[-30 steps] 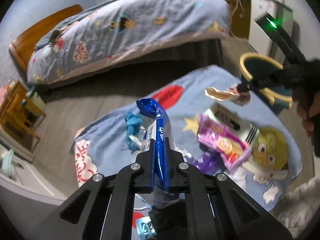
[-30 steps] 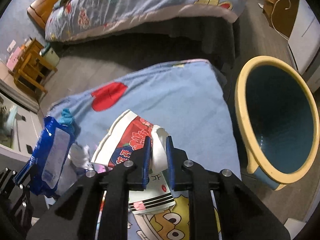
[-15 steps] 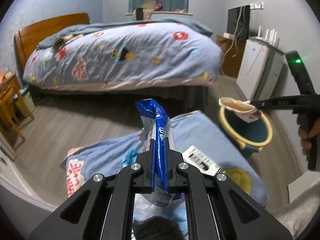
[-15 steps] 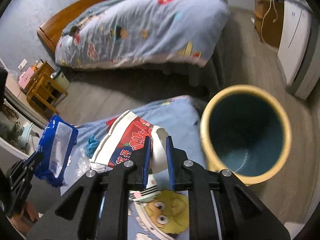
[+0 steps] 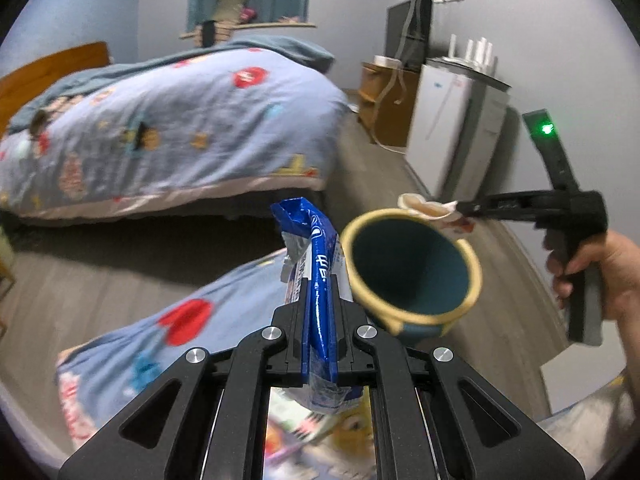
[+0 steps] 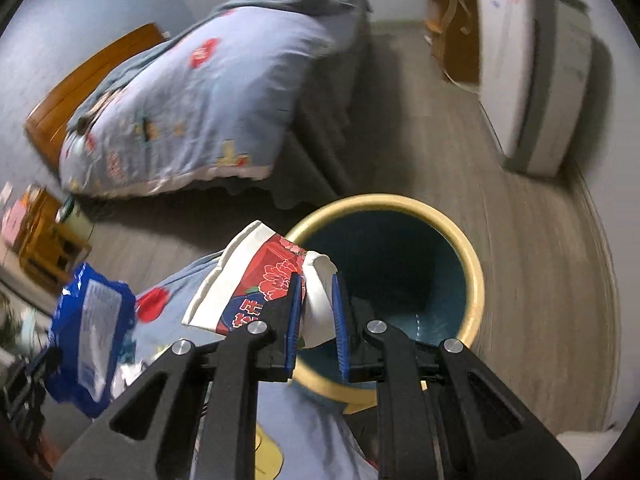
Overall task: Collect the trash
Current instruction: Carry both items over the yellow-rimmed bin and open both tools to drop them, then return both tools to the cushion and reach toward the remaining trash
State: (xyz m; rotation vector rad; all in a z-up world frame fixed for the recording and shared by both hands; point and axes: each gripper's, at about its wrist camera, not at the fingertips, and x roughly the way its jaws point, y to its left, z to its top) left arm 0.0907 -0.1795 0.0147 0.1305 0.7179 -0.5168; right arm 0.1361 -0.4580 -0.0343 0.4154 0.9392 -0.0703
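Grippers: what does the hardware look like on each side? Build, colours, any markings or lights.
Both are matte black, angular two-finger units with cut-out linkage arms and silver round bolt heads. The right gripper has blue pads on its fingers; the left gripper shows plain black fingers. Seen from the left wrist view, the right unit has a pistol-style handle and an upright black bar with a green light. No cables or sleeves visible.

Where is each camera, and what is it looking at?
Left wrist: it sits on the left gripper, looking along the fingers that pinch a blue wrapper, toward the bin and the bed; the right hand shows too.
Right wrist: it sits on the right gripper, looking down over a red and white paper cup into the bin; no hand shows.
Both views share the bin, bed, blue wrapper and paper cup.
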